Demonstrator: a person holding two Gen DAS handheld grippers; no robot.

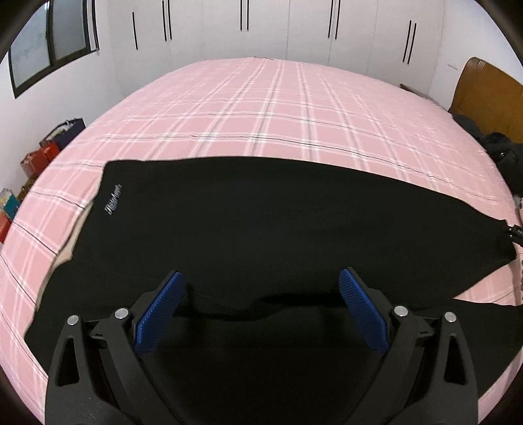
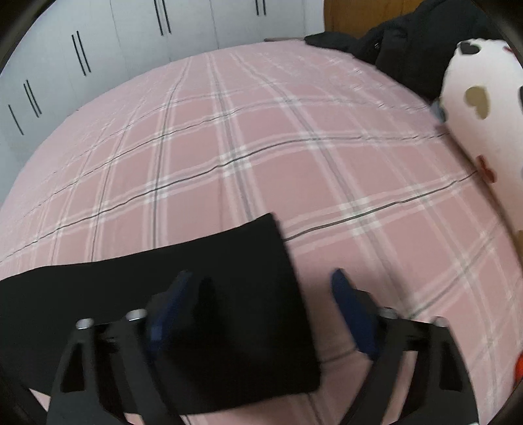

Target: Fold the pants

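- Beyond the black pants (image 1: 261, 212), the pink plaid bed (image 1: 261, 108) lies bare to the wardrobe doors (image 1: 261, 29).
- A heart-print pillow (image 2: 483, 124) and dark clothes (image 2: 402, 42) crowd the headboard side.

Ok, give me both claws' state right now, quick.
Left claw: open above the black pants, gripping nothing.
Right claw: open, straddling the pants' cuff edge, pads not pressing it.

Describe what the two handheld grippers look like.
Both the left gripper and right gripper have black frames with triangular cut-outs and silver round bolts. The fingers carry blue ribbed pads. No cables, markings or sleeves show.
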